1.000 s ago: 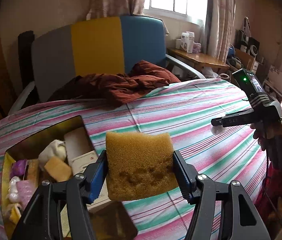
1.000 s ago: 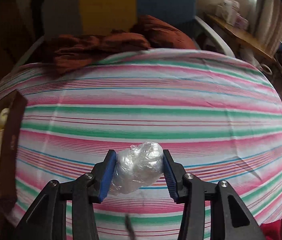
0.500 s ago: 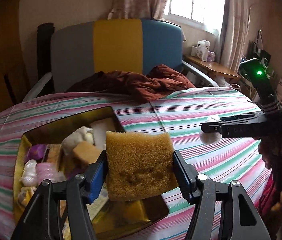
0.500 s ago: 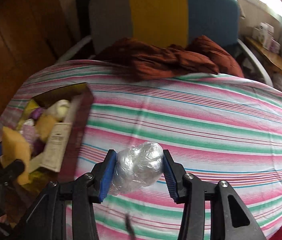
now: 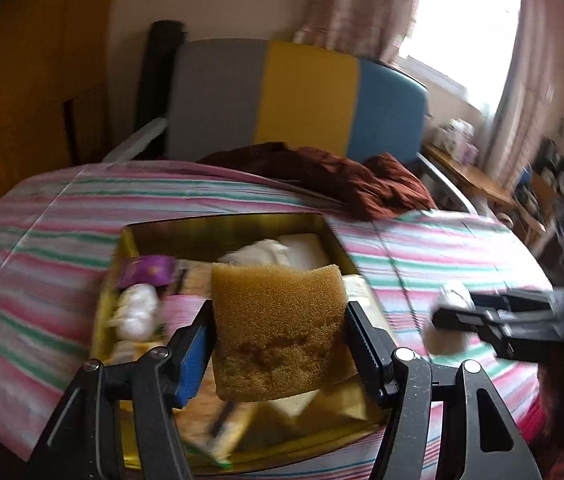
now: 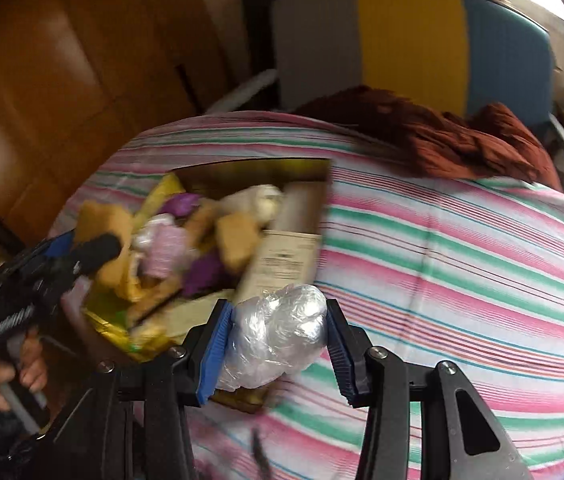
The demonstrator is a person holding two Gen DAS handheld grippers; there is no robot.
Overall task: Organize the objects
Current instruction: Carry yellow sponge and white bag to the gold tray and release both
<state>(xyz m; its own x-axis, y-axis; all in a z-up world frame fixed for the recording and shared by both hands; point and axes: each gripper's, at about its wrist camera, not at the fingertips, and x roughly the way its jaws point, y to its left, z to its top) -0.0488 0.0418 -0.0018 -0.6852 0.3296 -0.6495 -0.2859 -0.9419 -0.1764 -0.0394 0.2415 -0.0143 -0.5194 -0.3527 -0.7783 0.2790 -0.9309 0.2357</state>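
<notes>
My left gripper is shut on a tan sponge and holds it above the open gold box, which is filled with several small items. My right gripper is shut on a crumpled clear plastic wad and hovers at the box's near right corner. The right gripper also shows in the left wrist view, to the right of the box. The left gripper with the sponge shows at the left of the right wrist view.
The box sits on a bed with a pink, green and white striped sheet. A dark red cloth lies at the bed's head, before a grey, yellow and blue headboard. A wooden wardrobe stands on the left.
Both grippers have swung left toward the box. The left one now holds the sponge over it, and the right one has come up to the box's near right corner.
</notes>
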